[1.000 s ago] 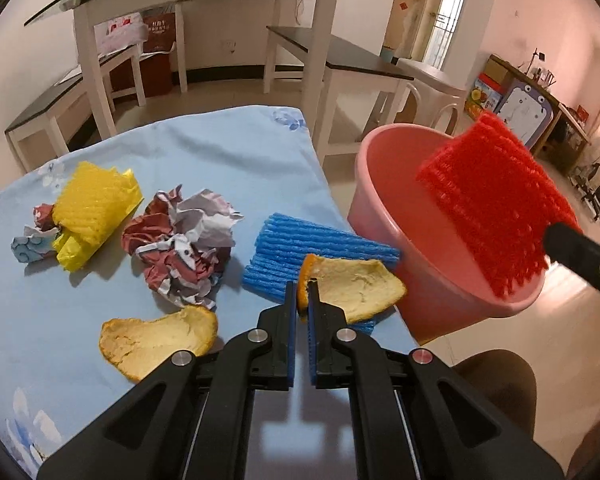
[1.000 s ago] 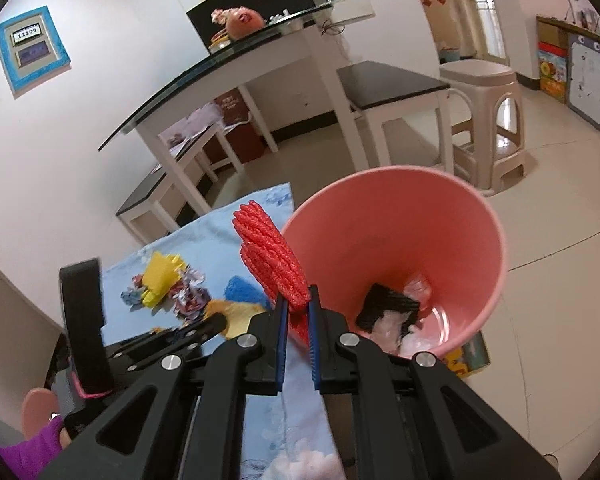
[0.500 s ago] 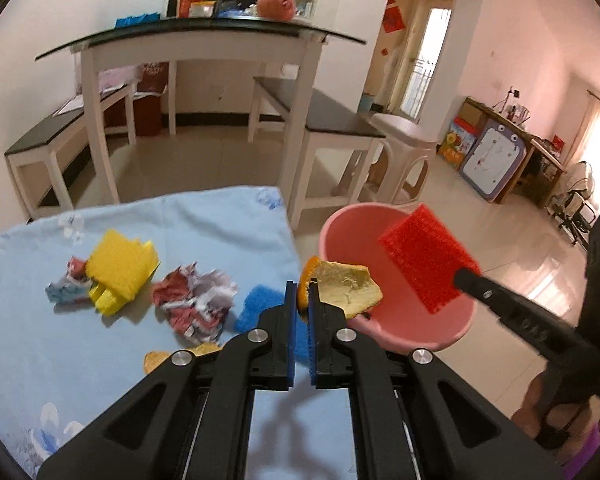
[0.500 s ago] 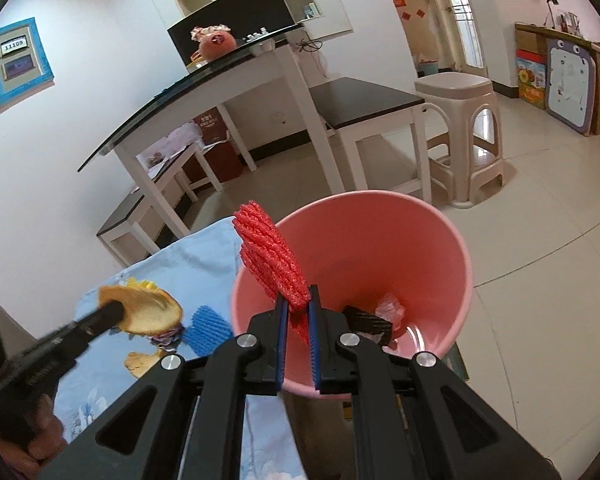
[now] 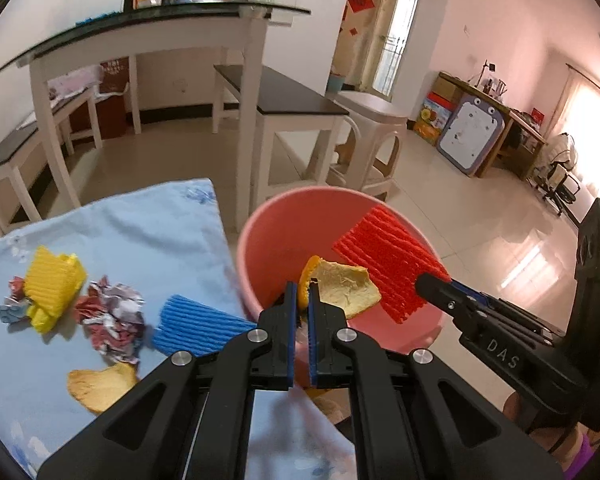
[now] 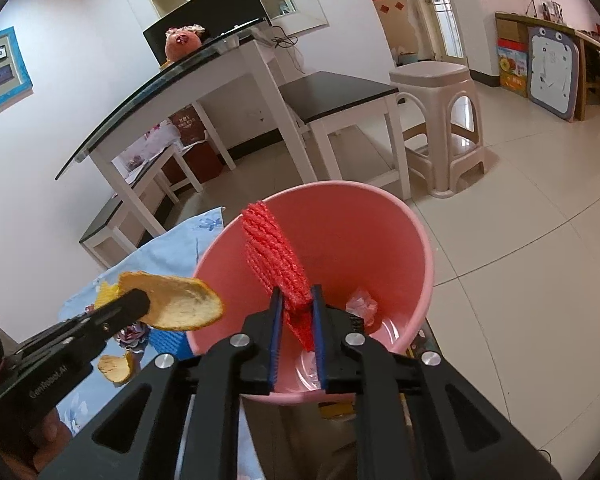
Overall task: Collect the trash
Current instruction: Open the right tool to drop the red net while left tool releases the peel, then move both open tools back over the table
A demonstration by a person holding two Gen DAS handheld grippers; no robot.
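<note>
Just ahead of both claws stands the pink bucket [image 6: 416, 248], its mouth open under them, with crumpled scraps lying at its bottom. To the left of the left claw [image 5: 304, 298] spreads the blue flowered cloth [image 5: 148, 224], where the rest of the trash lies: a blue foam net [image 5: 196, 324] just beside the claw, a crumpled paper wad [image 5: 114, 320] further left, a yellow foam net [image 5: 52, 292] beyond that, and a loose peel [image 5: 100, 386] near the claw's left arm. Over the bucket, the right claw [image 6: 296, 312] has just been spreading its jaws; the red foam net [image 6: 274, 252] stands upright between them, whether the pads press it I cannot tell. Smallest, the orange peel [image 5: 344, 284] is pinched in the left claw's pressed-together jaws, above the bucket's near rim.
</note>
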